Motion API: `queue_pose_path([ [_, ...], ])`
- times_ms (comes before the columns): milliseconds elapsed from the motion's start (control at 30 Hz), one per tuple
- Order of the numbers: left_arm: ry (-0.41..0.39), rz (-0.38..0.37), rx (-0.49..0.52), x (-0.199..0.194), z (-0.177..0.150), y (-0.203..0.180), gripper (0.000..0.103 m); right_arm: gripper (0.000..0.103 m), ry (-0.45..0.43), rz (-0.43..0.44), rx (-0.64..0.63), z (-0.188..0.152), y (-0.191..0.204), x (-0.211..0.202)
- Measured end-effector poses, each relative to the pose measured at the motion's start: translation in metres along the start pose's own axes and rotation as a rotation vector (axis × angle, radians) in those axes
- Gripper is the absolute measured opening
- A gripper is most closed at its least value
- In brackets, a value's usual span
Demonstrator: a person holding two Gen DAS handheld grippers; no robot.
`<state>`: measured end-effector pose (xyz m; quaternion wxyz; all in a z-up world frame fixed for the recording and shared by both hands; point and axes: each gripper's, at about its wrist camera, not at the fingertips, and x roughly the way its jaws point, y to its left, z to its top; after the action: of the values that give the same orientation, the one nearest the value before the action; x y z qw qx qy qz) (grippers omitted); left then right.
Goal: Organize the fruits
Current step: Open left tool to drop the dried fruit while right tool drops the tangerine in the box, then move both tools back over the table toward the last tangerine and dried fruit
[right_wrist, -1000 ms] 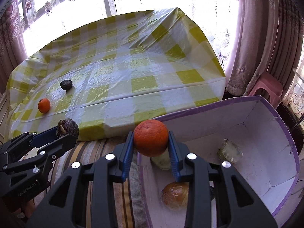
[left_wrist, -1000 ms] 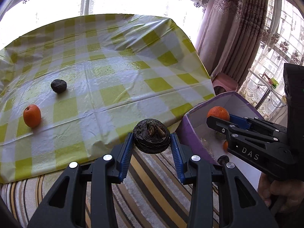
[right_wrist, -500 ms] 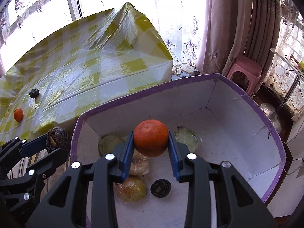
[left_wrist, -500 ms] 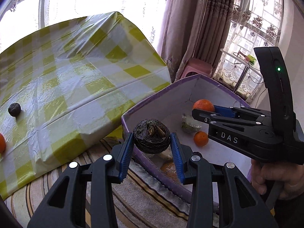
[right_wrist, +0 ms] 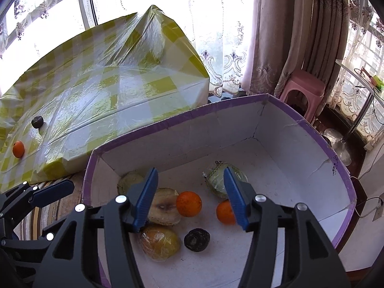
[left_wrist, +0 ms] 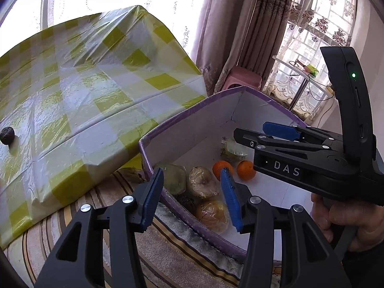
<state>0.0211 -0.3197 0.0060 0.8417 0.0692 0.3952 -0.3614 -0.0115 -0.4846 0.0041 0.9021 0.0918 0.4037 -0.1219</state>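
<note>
A purple-rimmed white box (right_wrist: 216, 112) (left_wrist: 192, 111) holds several fruits: two oranges (right_wrist: 189, 203) (right_wrist: 224, 212), a dark round fruit (right_wrist: 196, 239), wrapped pale fruits (right_wrist: 159, 242) and a wrapped green one (right_wrist: 219, 180). My right gripper (right_wrist: 190, 200) is open and empty above the box; it also shows in the left wrist view (left_wrist: 271, 132). My left gripper (left_wrist: 192, 199) is open and empty over the box's near left wall. On the checked tablecloth (right_wrist: 108, 91) lie an orange (right_wrist: 18, 149) and a dark fruit (right_wrist: 37, 122) (left_wrist: 6, 135).
A striped rug (left_wrist: 72, 216) lies under the box and beside the table. A pink stool (right_wrist: 302, 88), curtains (right_wrist: 288, 36) and a lamp stand (right_wrist: 340, 141) stand beyond the box on the right.
Both grippers have opened. The orange from my right gripper and the dark fruit from my left gripper now lie in the box. Both views have moved further over the box.
</note>
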Motion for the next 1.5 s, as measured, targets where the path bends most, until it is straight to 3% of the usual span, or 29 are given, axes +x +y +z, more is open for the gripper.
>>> queue_pose_path([
  [67,-0.008,0.001,-0.005,-0.002,0.0,0.001,0.053,0.064,-0.003,0.0,0.001,0.001,0.0,-0.002],
  [433,-0.055,0.014,-0.044,-0.02,0.003,0.013,0.064,0.079,-0.058,-0.009,-0.007,0.009,0.008,-0.016],
  [833,-0.129,0.109,-0.153,-0.054,-0.001,0.063,0.071,0.096,-0.133,-0.016,-0.097,0.015,0.048,-0.031],
  [967,-0.14,0.179,-0.183,-0.068,-0.006,0.085,0.086,0.101,-0.141,0.005,-0.103,0.016,0.069,-0.033],
  [1200,-0.142,0.394,-0.261,-0.094,-0.018,0.12,0.086,0.101,-0.152,0.048,-0.139,0.015,0.113,-0.032],
  [1300,-0.158,0.395,-0.269,-0.107,-0.025,0.134,0.086,0.101,-0.167,0.051,-0.175,0.014,0.132,-0.031],
  [1500,-0.159,0.458,-0.332,-0.126,-0.035,0.166,0.086,0.101,-0.115,0.146,-0.171,0.016,0.16,-0.02],
])
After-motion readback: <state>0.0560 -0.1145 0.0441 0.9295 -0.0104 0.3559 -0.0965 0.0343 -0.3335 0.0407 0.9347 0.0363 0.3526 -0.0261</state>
